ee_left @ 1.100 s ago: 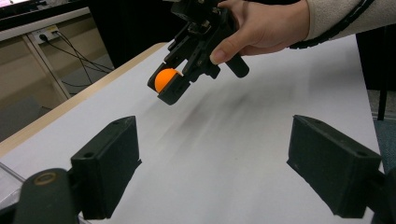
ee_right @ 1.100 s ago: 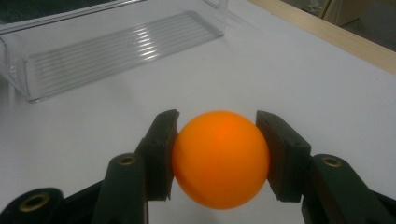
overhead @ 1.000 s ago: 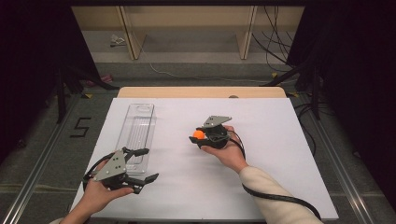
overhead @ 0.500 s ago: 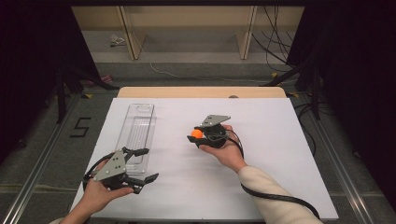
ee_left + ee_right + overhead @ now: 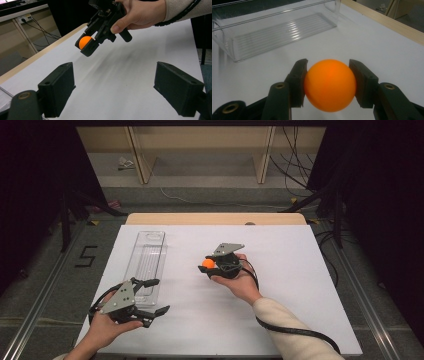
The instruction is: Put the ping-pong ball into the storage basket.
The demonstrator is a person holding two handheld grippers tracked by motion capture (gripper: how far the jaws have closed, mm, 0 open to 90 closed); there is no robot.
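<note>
An orange ball (image 5: 330, 85) is clamped between the two black jaws of my right gripper (image 5: 328, 80), held above the white table. From the high view the ball (image 5: 208, 263) shows at the left tip of that gripper (image 5: 206, 265), near the table's middle. The left gripper view catches the same ball (image 5: 85, 42) and the right gripper (image 5: 87, 45) in a hand. A clear plastic tray (image 5: 146, 265) lies lengthwise left of the ball, empty. My left gripper (image 5: 156, 296) rests at the front left, jaws wide apart, just right of the tray's near end.
The white table top (image 5: 300, 270) has a wooden strip (image 5: 215, 218) along its far edge. A black cable (image 5: 295, 332) trails from the right gripper along the sleeve. Shelving and floor cables lie beyond the table.
The right gripper with the ball has shifted slightly left toward the tray. The left gripper has stayed in place.
</note>
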